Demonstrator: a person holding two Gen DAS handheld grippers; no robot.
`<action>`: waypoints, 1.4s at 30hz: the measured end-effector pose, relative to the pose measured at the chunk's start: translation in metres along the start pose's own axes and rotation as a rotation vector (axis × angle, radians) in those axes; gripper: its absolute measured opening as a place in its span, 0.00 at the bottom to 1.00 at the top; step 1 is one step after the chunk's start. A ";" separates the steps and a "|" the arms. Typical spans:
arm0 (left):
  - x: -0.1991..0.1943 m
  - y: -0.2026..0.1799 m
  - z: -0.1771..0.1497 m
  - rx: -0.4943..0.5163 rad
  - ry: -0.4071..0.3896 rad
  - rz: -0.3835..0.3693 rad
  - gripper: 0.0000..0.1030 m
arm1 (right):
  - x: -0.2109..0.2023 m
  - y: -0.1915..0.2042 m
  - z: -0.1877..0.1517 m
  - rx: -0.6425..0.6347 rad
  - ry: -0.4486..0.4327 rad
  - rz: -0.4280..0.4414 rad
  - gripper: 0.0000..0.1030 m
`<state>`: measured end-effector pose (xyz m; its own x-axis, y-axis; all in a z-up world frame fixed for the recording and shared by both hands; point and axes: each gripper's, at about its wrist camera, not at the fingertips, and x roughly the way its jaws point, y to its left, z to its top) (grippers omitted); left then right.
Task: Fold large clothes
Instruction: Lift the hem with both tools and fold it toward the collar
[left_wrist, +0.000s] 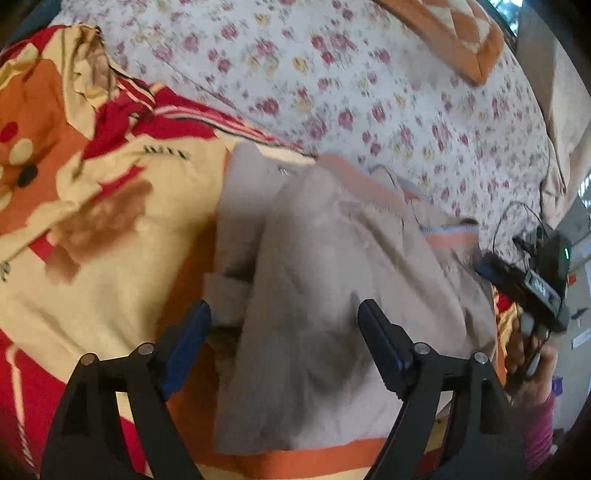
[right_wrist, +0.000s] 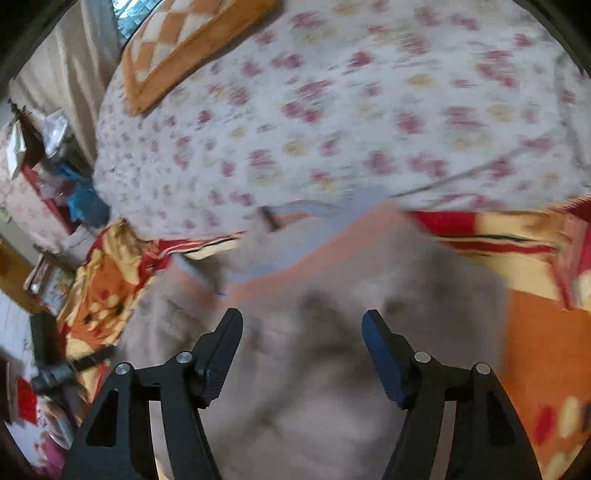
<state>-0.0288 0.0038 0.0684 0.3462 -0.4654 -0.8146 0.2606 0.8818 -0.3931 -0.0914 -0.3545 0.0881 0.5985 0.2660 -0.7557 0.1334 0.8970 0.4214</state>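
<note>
A beige-grey garment (left_wrist: 314, 258) with orange trim lies partly folded on a red, orange and cream blanket (left_wrist: 110, 240). My left gripper (left_wrist: 284, 314) is open and empty, hovering over the garment's near part. In the left wrist view the right gripper (left_wrist: 532, 284) shows at the right edge, held in a hand beside the garment. In the right wrist view, which is blurred, the same garment (right_wrist: 314, 369) fills the lower middle, and my right gripper (right_wrist: 303, 325) is open above it, holding nothing.
A white floral bedsheet (left_wrist: 351, 92) covers the bed behind the blanket. An orange checked cushion (left_wrist: 454, 33) lies at the far side. Clutter and furniture (right_wrist: 44, 166) stand beside the bed at the left of the right wrist view.
</note>
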 end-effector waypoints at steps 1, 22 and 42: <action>0.005 0.000 -0.002 -0.001 0.001 0.003 0.80 | 0.013 0.010 0.002 -0.018 0.037 0.003 0.75; 0.014 0.005 0.002 0.069 0.022 0.047 0.80 | 0.065 0.020 0.014 0.021 0.023 -0.107 0.46; 0.035 -0.002 0.000 0.115 0.003 0.178 0.80 | -0.018 -0.078 -0.006 0.049 -0.053 -0.500 0.03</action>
<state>-0.0171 -0.0138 0.0409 0.3933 -0.3028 -0.8681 0.2965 0.9356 -0.1920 -0.1170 -0.4276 0.0659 0.4910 -0.2109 -0.8452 0.4502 0.8921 0.0389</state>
